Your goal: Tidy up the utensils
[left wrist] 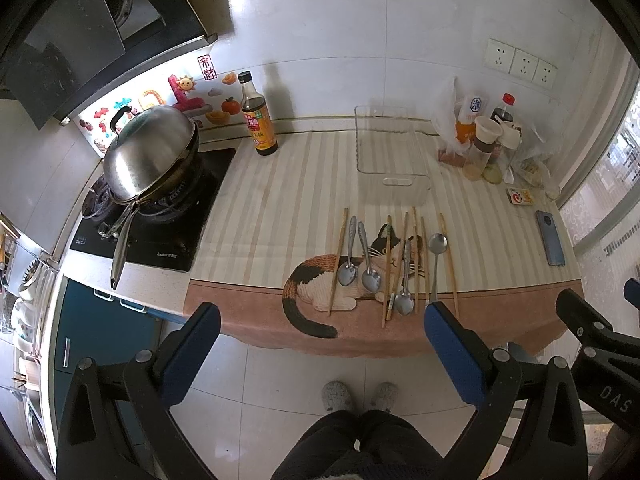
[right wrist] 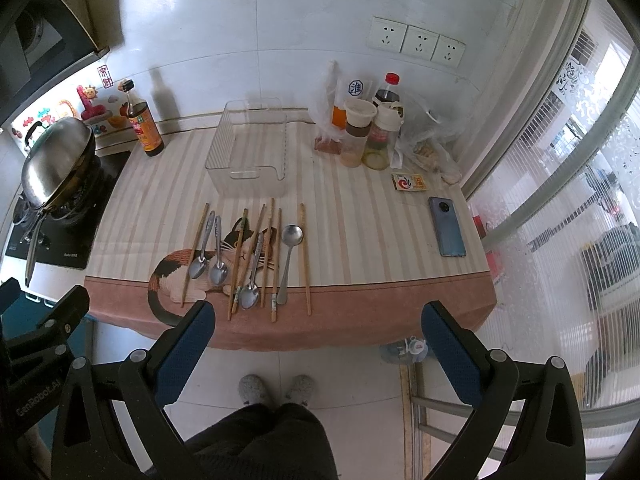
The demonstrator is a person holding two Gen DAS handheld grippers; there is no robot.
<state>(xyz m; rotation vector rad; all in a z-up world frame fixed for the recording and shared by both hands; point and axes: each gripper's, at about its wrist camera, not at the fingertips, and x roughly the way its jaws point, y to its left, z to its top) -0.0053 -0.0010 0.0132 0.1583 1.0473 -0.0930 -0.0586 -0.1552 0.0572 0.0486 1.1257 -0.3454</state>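
Observation:
Several metal spoons (left wrist: 370, 258) (right wrist: 218, 252) and wooden chopsticks (left wrist: 338, 260) (right wrist: 305, 256) lie side by side on a striped cloth with a cat picture (left wrist: 320, 276) (right wrist: 176, 276). One spoon (left wrist: 436, 248) (right wrist: 290, 248) has its bowl pointing away. A clear plastic bin (left wrist: 390, 156) (right wrist: 250, 152) stands empty just behind them. My left gripper (left wrist: 322, 320) is open and empty, held in front of the counter edge. My right gripper (right wrist: 318, 320) is open and empty at the same distance; it also shows in the left wrist view at the right edge.
A lidded wok (left wrist: 152, 156) sits on a stove at the left. A sauce bottle (left wrist: 258, 116) stands behind the cloth. Jars, bottles and bags (right wrist: 368, 136) crowd the back right. A phone (right wrist: 447, 226) and a small box (right wrist: 410, 182) lie at the right. Window at far right.

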